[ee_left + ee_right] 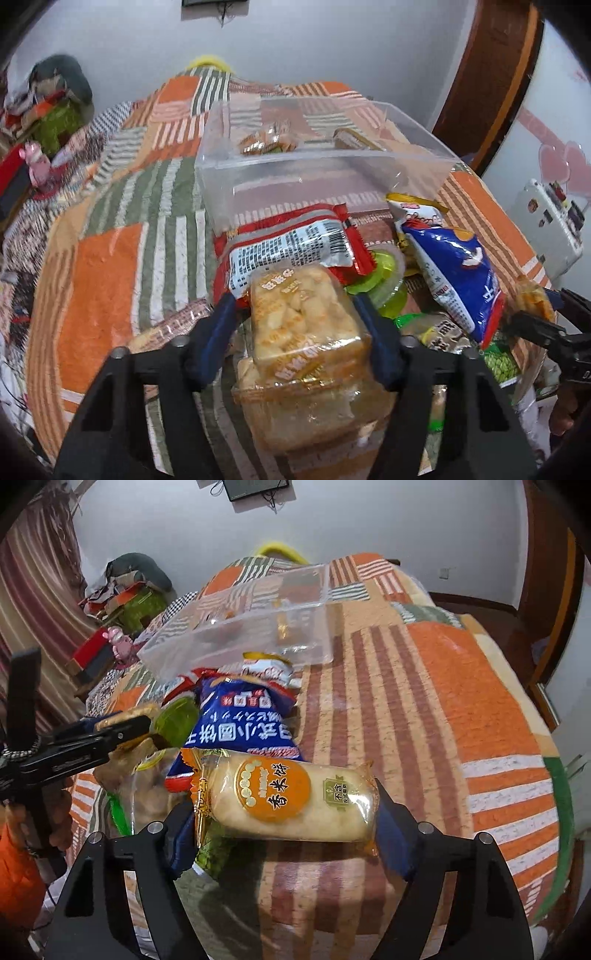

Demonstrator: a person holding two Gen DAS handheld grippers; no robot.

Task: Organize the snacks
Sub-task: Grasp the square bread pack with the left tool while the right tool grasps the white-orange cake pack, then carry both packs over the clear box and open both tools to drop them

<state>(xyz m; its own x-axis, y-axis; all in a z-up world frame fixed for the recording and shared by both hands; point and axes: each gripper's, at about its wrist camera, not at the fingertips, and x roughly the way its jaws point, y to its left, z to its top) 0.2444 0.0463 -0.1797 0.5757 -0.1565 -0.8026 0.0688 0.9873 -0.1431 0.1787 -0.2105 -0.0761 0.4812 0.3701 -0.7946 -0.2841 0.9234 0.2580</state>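
both wrist views look steeply down, close, sharing the clear bin [325, 162] [236, 627]

Snack pile [369, 258] blocks clear bin [325, 162].

Snacks inside the clear bin [325, 162] look blurred, perhaps small wrapped packets.

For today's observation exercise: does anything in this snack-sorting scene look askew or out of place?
Yes. The clear plastic bin holds only a few small packets, while most snacks lie in a jumbled overlapping pile on the striped blanket in front of it.
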